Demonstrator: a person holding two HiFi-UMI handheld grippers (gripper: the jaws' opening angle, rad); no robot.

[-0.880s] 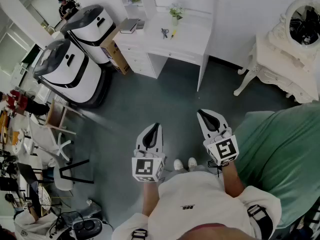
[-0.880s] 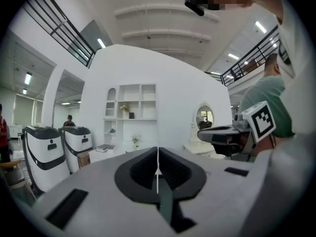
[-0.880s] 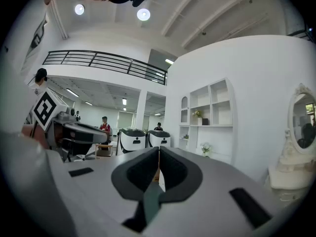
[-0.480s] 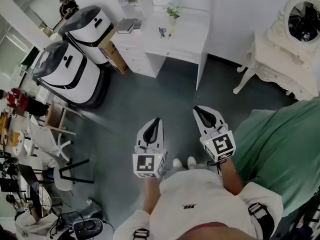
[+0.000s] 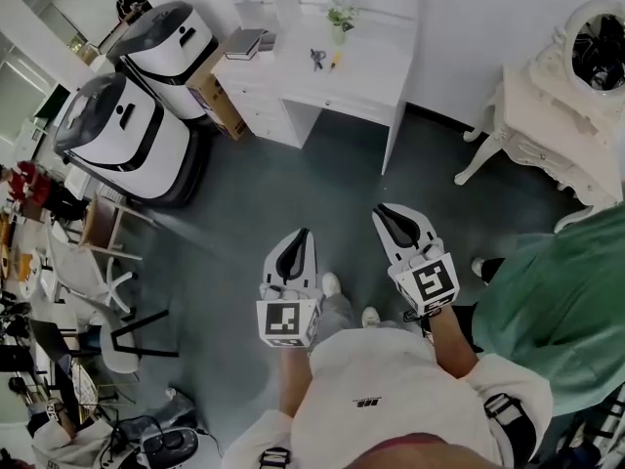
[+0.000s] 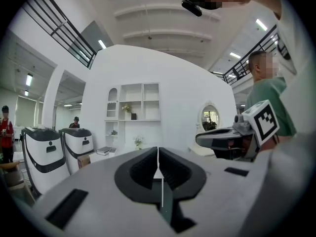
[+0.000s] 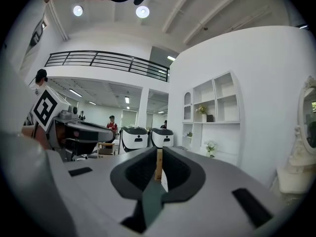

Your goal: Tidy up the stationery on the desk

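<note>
The white desk stands far ahead against the wall. On it lie a pair of scissors and a yellow pen, beside a small potted plant; a stack of books rests on its left drawer unit. My left gripper and right gripper are held at waist height over the grey floor, well short of the desk. Both are shut and hold nothing. The left gripper view shows its jaws pressed together. The right gripper view shows the same, with only a sliver of gap.
Two white-and-black machines stand left of the desk, with a cardboard box between. An ornate white dressing table with a mirror is at the right. A person in green stands close on my right. Chairs crowd the left.
The person holding the grippers has stepped forward, one foot now ahead. Both grippers moved a little toward the desk and stayed shut. A shoe of the person in green came into view.
</note>
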